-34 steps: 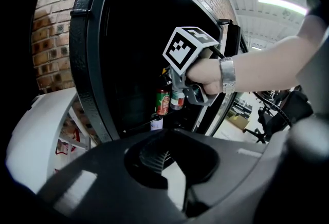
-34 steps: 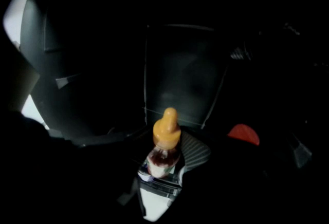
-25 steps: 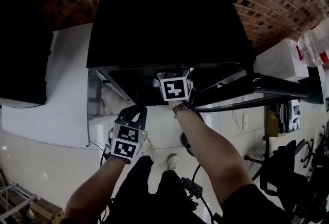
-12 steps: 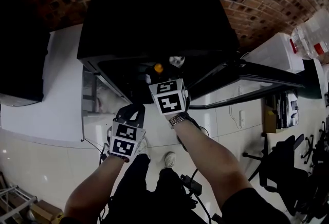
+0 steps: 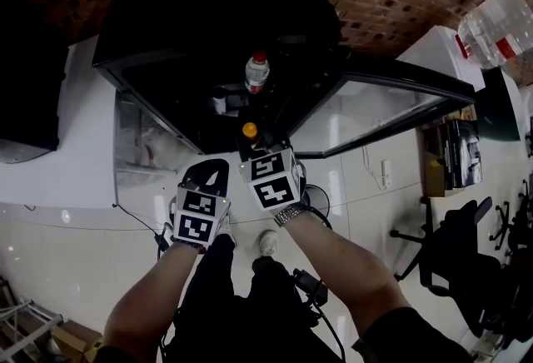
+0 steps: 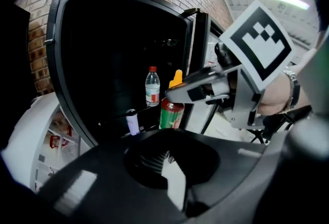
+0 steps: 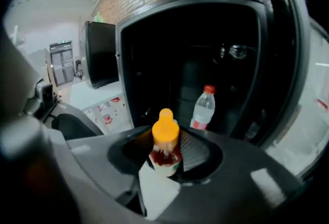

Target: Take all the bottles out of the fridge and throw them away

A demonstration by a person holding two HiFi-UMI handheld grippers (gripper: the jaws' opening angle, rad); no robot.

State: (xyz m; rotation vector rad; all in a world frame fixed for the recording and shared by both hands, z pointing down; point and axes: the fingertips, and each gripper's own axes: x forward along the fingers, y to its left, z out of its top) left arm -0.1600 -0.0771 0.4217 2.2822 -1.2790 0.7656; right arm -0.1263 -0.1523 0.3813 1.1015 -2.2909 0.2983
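Note:
The black fridge (image 5: 208, 12) stands open, its glass door (image 5: 375, 111) swung to the right. My right gripper (image 5: 250, 146) is shut on an orange-capped bottle (image 7: 165, 148) with a red and green label, held upright just outside the fridge opening. The same bottle (image 6: 171, 112) shows in the left gripper view. Inside the fridge stand a clear water bottle (image 5: 256, 70) with a red cap and a small white bottle (image 5: 219, 101). My left gripper (image 5: 208, 180) hangs beside the right one, lower left, jaws together and empty.
A white counter (image 5: 50, 178) runs left of the fridge, with a black appliance (image 5: 25, 103) on it. A large clear water jug (image 5: 500, 20) sits at the upper right. Office chairs (image 5: 454, 270) stand on the tiled floor to the right.
My right gripper has drawn back from the fridge with the orange-capped bottle. The view has shifted, so the water bottle and the small white bottle inside now show. The left gripper has barely moved.

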